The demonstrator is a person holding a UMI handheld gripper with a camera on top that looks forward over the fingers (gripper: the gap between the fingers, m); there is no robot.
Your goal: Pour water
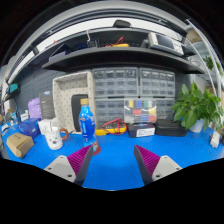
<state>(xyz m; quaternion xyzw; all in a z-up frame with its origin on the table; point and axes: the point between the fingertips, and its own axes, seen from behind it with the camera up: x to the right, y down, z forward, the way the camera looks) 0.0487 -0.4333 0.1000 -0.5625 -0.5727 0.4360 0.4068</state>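
A blue bottle (87, 122) with a white cap stands upright on the blue table (120, 150), beyond my left finger and a little to its left. A white cup (53, 135) sits further left of the bottle, with a small red piece beside it. My gripper (113, 163) hovers low over the table, open, with only bare blue surface between its two magenta pads (145, 158). Neither finger touches anything.
A green plant (196, 105) stands at the right. A black box (141, 129) and a colourful box (139, 110) sit ahead near grey drawer cabinets (135, 83). A brown block (19, 146) and a pegboard panel (73, 100) are at the left. Shelves run overhead.
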